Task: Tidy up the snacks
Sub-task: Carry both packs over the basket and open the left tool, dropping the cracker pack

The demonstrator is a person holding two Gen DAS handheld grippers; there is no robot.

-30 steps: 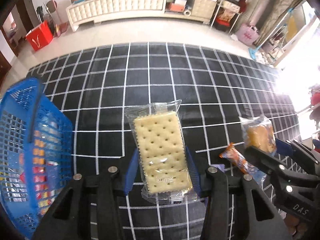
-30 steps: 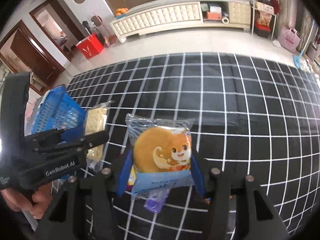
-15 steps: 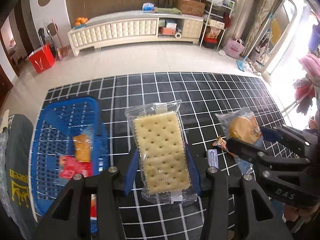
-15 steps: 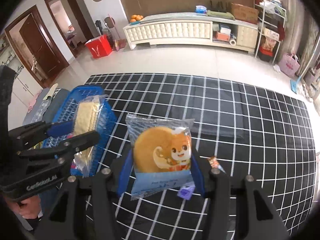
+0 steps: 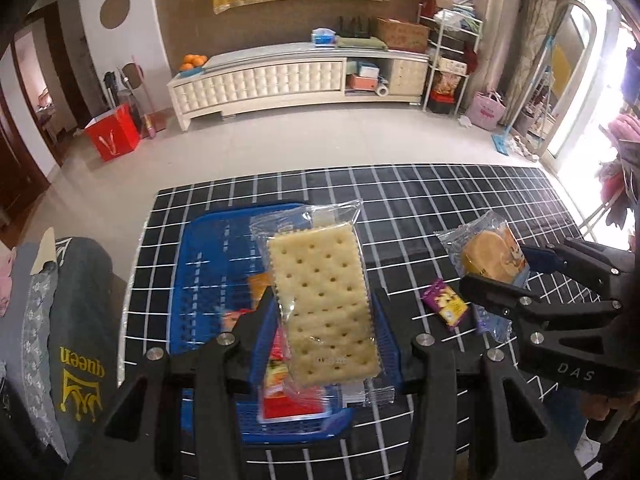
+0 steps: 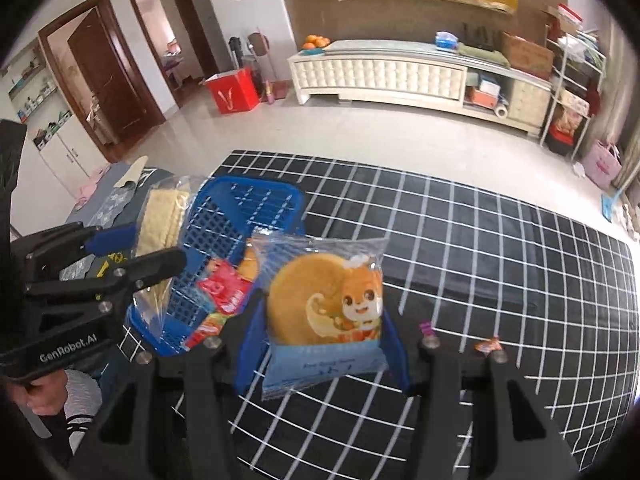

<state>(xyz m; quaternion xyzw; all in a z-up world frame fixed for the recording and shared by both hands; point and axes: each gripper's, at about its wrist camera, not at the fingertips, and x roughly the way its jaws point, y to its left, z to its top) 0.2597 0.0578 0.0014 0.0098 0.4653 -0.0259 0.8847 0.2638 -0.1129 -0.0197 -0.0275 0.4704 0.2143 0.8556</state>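
— Left gripper: jaws clenched on the cracker pack, pinched at its long edges near the lower end, held up over the blue basket.
— And the right?
— Right gripper: jaws clamped on the cake pack, gripped at both side edges, raised above the checked mat, just beside the basket's near corner.
— Handling of the crackers?
— Probably light, stiff and brittle; thin wafer in slick clear film. Best held at the edges, lightly, never squeezed across the flat face. Likely to crack if dropped hard or pressed.
— The cake?
— Likely soft and squashy, puffed wrapper, slippery film. Safer taken by the sealed margins than across the round middle.
— Left on the mat?
— A small purple-and-yellow sweet near the right gripper; tiny, light, easily pinched across its middle.
— Basket contents?
— Red wrappers and something orange already inside; room enough for a flat pack laid on top.
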